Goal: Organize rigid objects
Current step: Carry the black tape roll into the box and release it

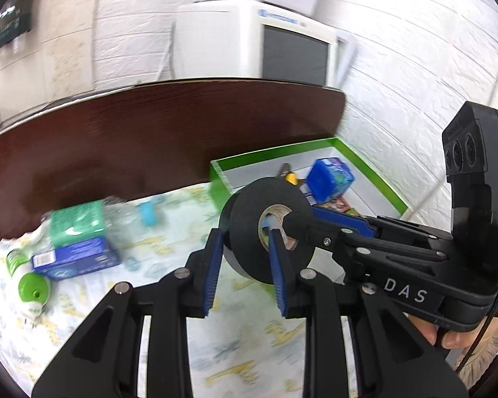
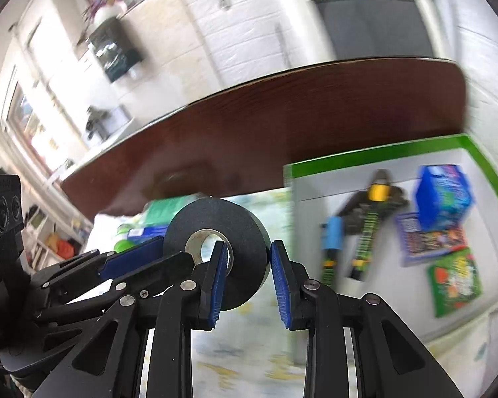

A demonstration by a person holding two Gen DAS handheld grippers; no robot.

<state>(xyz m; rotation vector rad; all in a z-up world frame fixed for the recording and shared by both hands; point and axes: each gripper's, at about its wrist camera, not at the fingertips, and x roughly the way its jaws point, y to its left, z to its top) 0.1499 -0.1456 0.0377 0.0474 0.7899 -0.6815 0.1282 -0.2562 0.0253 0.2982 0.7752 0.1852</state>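
A black tape roll (image 1: 265,229) is held in the air between both grippers over the patterned cloth. My left gripper (image 1: 245,242) grips one side of its ring, one finger through the core hole. My right gripper (image 2: 245,255) grips the other side of the roll (image 2: 215,232) the same way; it enters the left wrist view from the right (image 1: 302,222). Behind stands a green-rimmed white box (image 2: 375,156) that holds pliers (image 2: 372,219), a blue pack (image 2: 445,192) and printed cards (image 2: 428,238). The box also shows in the left wrist view (image 1: 282,152).
A dark wooden headboard (image 1: 149,132) runs behind the cloth. At left lie a green and blue carton (image 1: 79,235), green-capped tubes (image 1: 33,288) and a small light-blue item (image 1: 147,214). A white brick wall (image 1: 398,99) is at right.
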